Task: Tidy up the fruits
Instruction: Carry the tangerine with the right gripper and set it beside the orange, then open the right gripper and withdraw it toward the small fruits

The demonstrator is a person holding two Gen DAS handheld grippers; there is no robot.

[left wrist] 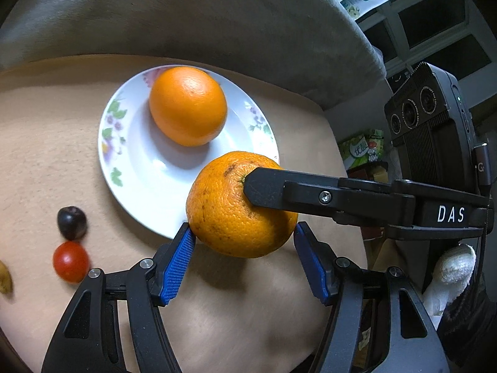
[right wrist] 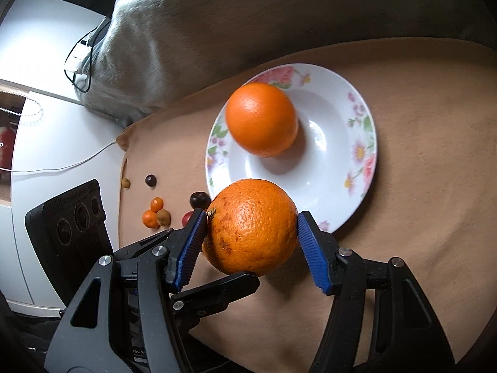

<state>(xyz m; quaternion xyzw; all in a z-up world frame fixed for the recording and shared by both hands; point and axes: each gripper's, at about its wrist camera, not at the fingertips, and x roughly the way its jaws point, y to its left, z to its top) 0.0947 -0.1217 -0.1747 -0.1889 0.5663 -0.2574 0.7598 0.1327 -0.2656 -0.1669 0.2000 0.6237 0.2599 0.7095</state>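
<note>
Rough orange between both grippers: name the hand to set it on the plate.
Right, probably: the right fingers meet the rough orange across its widest part, plate just ahead. The left fingers only touch it by their tips.

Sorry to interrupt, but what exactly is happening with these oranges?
Both handheld tools are closed around one rough-skinned orange at the near rim of the floral plate: the left tool and the right tool. A smoother orange already sits in the plate. Small fruits remain on the cloth.

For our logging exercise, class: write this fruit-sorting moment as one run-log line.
left gripper: pads on rough orange | right gripper: pads on rough orange | rough orange: lifted at plate rim | plate: holds smooth orange
</note>
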